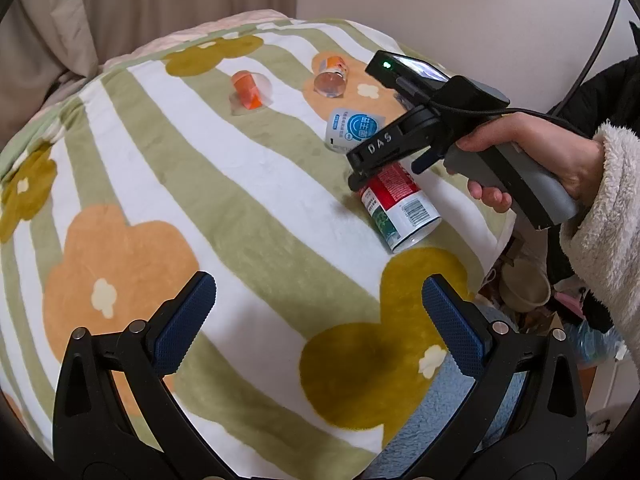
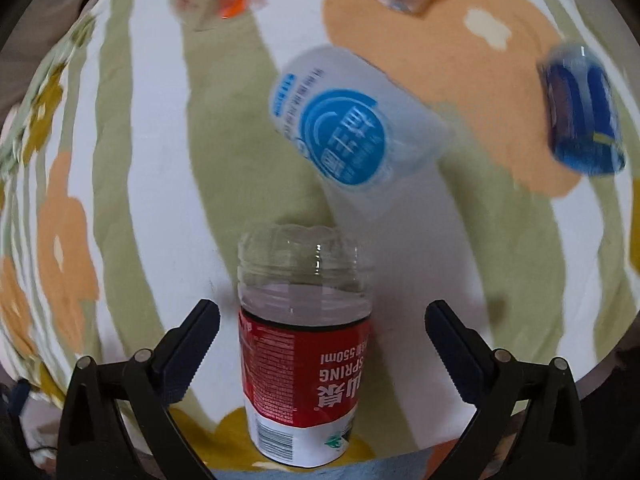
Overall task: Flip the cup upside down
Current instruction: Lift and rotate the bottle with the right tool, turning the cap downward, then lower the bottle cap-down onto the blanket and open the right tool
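A clear plastic cup with a red and white label (image 1: pixel 396 204) lies on its side on the flowered blanket (image 1: pixel 248 184). My right gripper (image 1: pixel 360 172) hovers over its far end. In the right wrist view the cup (image 2: pixel 304 344) lies between my open right gripper (image 2: pixel 322 322), its label upside down; neither finger touches it. My left gripper (image 1: pixel 320 304) is open and empty above the blanket's near part.
Other cups lie on the blanket: a white one with a blue logo (image 1: pixel 352 130) (image 2: pixel 344 120), an orange one (image 1: pixel 248 90), a clear one with an orange label (image 1: pixel 330 76), a blue one (image 2: pixel 584 112). The bed edge and floor clutter (image 1: pixel 524 288) are to the right.
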